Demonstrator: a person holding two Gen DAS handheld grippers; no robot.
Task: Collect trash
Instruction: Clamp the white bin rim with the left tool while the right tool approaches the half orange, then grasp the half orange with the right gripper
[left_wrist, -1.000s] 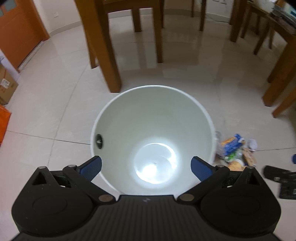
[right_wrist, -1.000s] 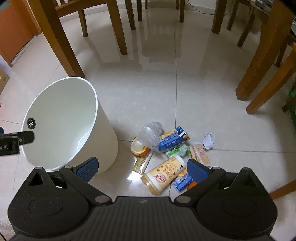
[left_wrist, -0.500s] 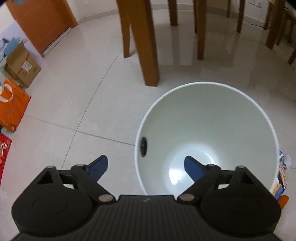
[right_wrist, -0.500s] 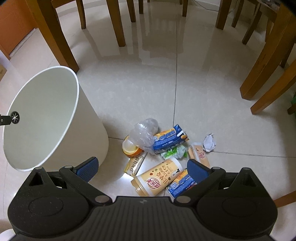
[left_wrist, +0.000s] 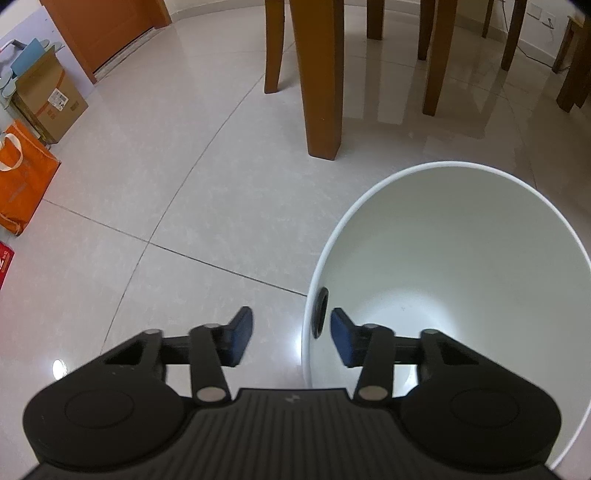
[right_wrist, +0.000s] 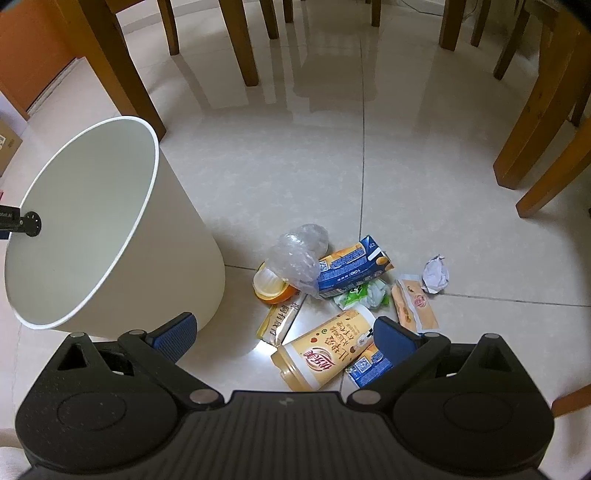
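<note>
The white bin (left_wrist: 461, 266) stands empty on the tiled floor, also seen as the bin (right_wrist: 147, 258) in the right wrist view. My left gripper (left_wrist: 291, 339) straddles its near-left rim, one pad inside and one outside, narrowed but still open. A trash pile lies right of the bin: a beige milk-tea cup (right_wrist: 325, 354), a blue-orange carton (right_wrist: 351, 266), a clear plastic bag (right_wrist: 295, 254), an orange lid (right_wrist: 269, 286), a green wrapper (right_wrist: 364, 295), a snack wrapper (right_wrist: 413, 306) and crumpled paper (right_wrist: 436, 275). My right gripper (right_wrist: 284, 332) hangs open just above the cup.
Wooden table and chair legs (left_wrist: 321, 81) stand behind the bin, and more legs (right_wrist: 535, 110) stand right of the trash. A cardboard box (left_wrist: 48, 96) and an orange bag (left_wrist: 22, 173) sit far left by a door.
My left gripper slid left from over the bin's mouth to its left rim and narrowed around it. My right gripper came slightly lower and closer to the trash pile.
</note>
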